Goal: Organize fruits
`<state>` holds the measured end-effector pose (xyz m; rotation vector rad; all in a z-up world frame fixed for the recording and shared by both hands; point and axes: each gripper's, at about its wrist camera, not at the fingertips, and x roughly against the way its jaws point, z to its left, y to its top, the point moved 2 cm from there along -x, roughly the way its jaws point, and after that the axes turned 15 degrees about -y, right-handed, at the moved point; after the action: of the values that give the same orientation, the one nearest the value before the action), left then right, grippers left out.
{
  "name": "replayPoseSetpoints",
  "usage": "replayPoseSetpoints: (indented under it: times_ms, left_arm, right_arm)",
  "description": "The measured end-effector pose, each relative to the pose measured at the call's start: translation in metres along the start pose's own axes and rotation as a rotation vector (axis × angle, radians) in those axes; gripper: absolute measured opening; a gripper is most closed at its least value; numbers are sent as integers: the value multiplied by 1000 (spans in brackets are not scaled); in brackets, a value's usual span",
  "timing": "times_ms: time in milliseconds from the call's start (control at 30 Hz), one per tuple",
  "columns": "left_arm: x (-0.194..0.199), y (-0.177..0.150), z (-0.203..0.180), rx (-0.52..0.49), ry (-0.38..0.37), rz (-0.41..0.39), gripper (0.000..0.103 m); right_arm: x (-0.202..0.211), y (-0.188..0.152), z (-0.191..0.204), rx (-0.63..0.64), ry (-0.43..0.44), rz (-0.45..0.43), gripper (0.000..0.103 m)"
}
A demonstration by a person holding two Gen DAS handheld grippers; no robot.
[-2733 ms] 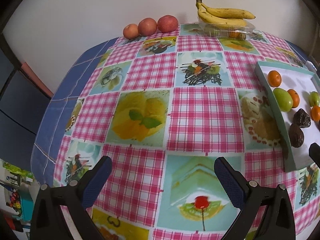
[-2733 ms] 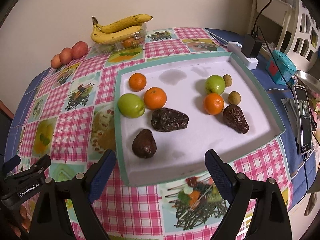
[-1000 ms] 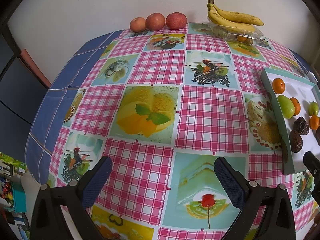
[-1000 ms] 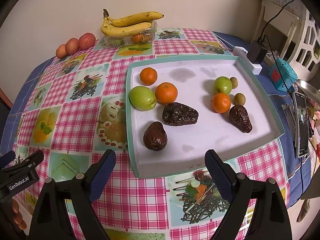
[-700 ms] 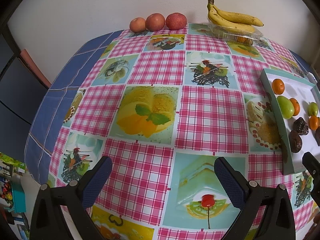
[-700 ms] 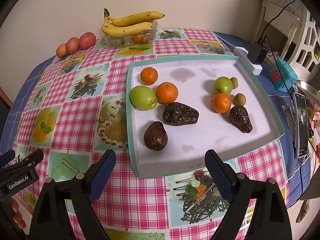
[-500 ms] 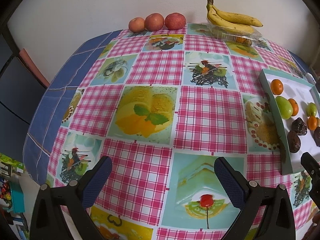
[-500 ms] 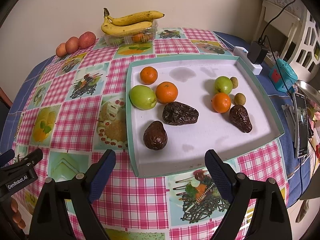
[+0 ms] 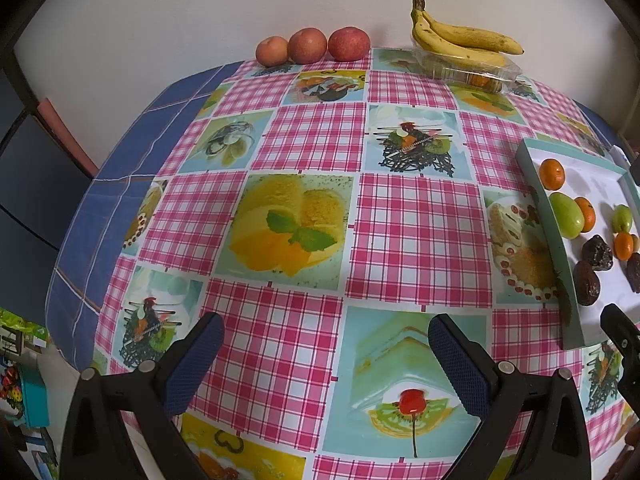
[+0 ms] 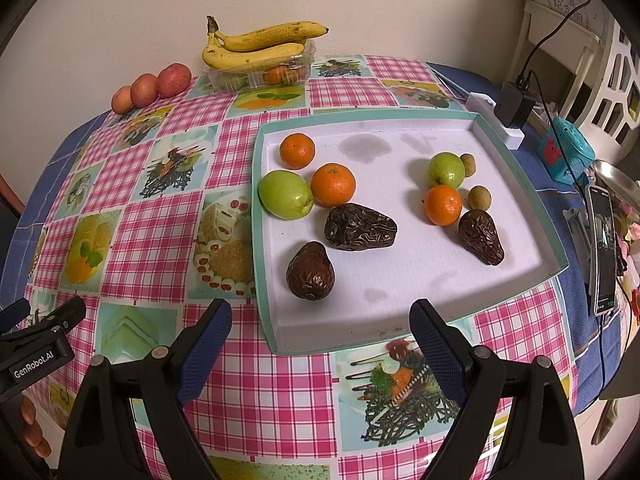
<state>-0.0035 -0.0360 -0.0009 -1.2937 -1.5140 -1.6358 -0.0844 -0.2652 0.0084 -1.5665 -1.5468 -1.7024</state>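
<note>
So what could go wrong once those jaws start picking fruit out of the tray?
1. The large green fruit touches an orange, so closing on either may nudge the other and set it rolling.
2. The small round brown fruits lie close against the small green fruit and another orange; wide jaws could easily knock them.
3. The tray has a low rim, so a gripper coming in low might catch it and shift everything.

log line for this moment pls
left gripper open, empty, over tablecloth | right gripper open, empty, at tray near edge | fruit untouched
</note>
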Motion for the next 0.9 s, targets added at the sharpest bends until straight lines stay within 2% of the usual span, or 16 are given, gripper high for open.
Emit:
replayPoseSetpoints:
  times_ms: [900]
  left_arm:
    - [0,0,1,-2,-1,1,103]
  right_arm:
    - [-1,-1,1,6,-2,6,91]
